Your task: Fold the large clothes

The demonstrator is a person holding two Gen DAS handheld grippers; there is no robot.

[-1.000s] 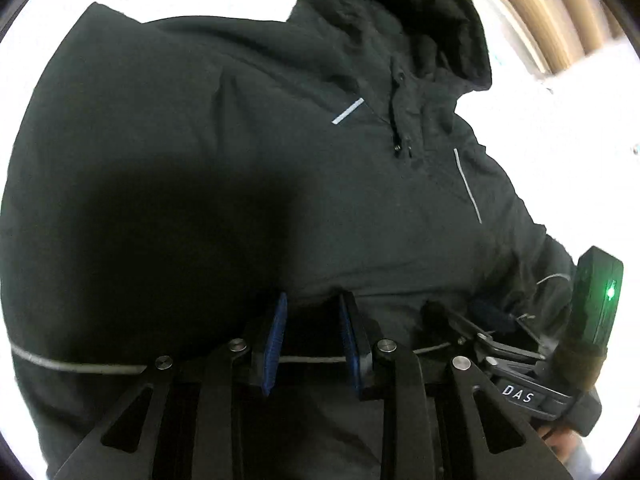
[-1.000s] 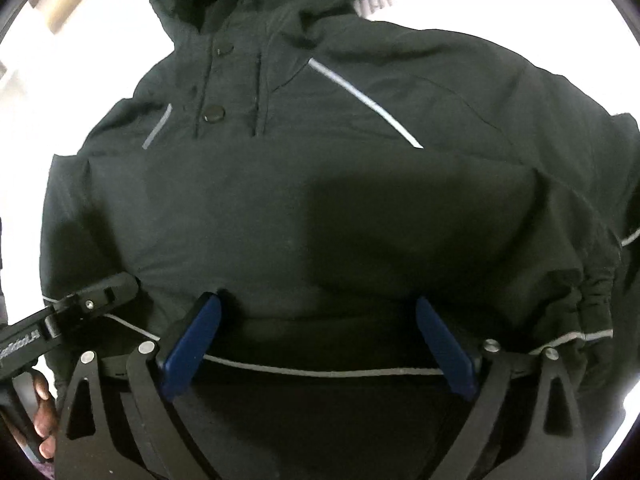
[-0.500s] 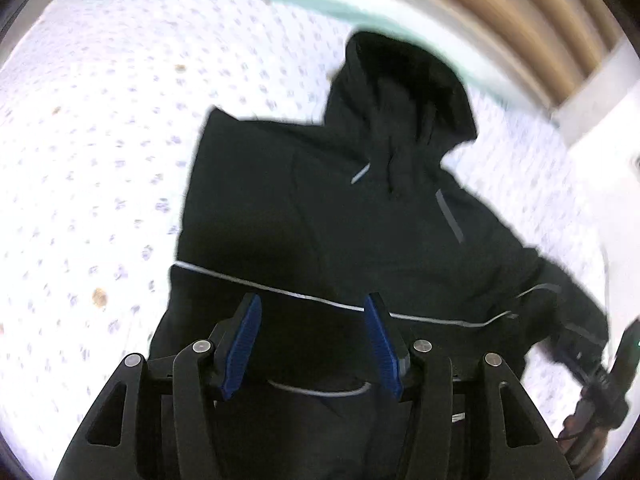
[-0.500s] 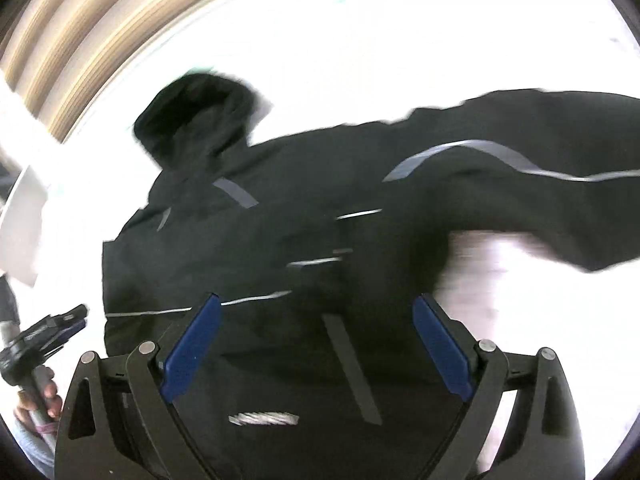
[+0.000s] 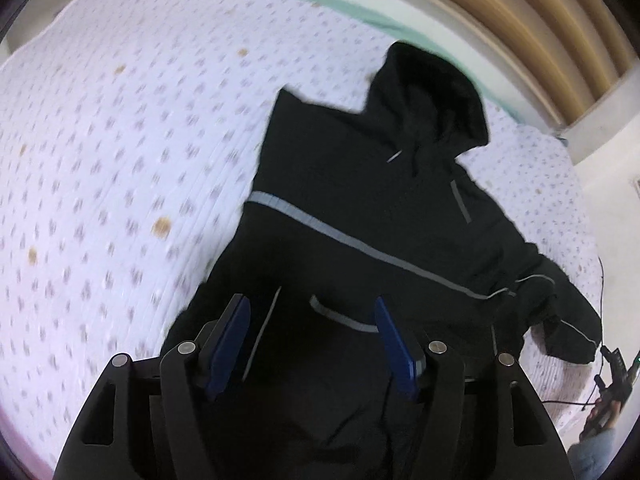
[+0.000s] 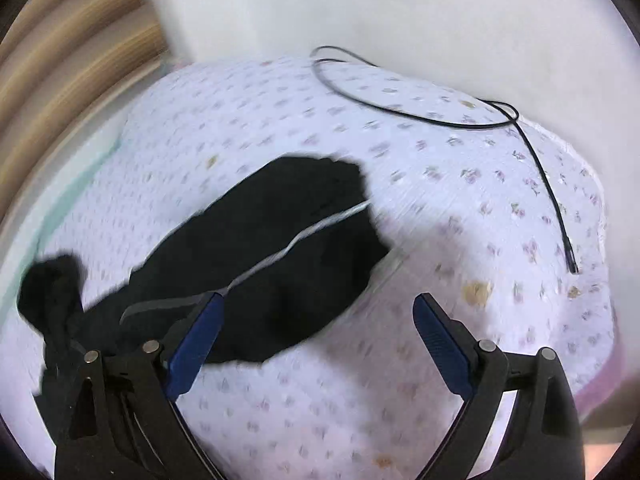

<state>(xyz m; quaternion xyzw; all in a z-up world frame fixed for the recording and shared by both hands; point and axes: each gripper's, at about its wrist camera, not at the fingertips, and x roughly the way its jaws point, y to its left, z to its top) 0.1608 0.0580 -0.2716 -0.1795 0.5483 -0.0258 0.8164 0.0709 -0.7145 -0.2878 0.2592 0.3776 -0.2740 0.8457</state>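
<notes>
A black hooded jacket (image 5: 360,208) with thin grey reflective stripes lies on a bed, hood at the far end, its lower part folded up over the body. My left gripper (image 5: 312,340) is open and empty above the jacket's near part. In the right wrist view one black sleeve (image 6: 272,248) with a grey stripe stretches out over the sheet. My right gripper (image 6: 316,340) is wide open and empty above the sheet, just right of that sleeve. The right gripper also shows small at the left wrist view's right edge (image 5: 610,364).
The bed has a white sheet with small purple flowers (image 5: 120,160) and a few brown spots. A thin black cable (image 6: 532,152) lies on the bed's far right corner. Wooden slats (image 5: 540,20) and a white wall (image 6: 360,8) stand behind the bed.
Both grippers have pulled back and up from close over the jacket. The left gripper opened wider. The right gripper swung right, so that it now faces the sleeve and the bed corner.
</notes>
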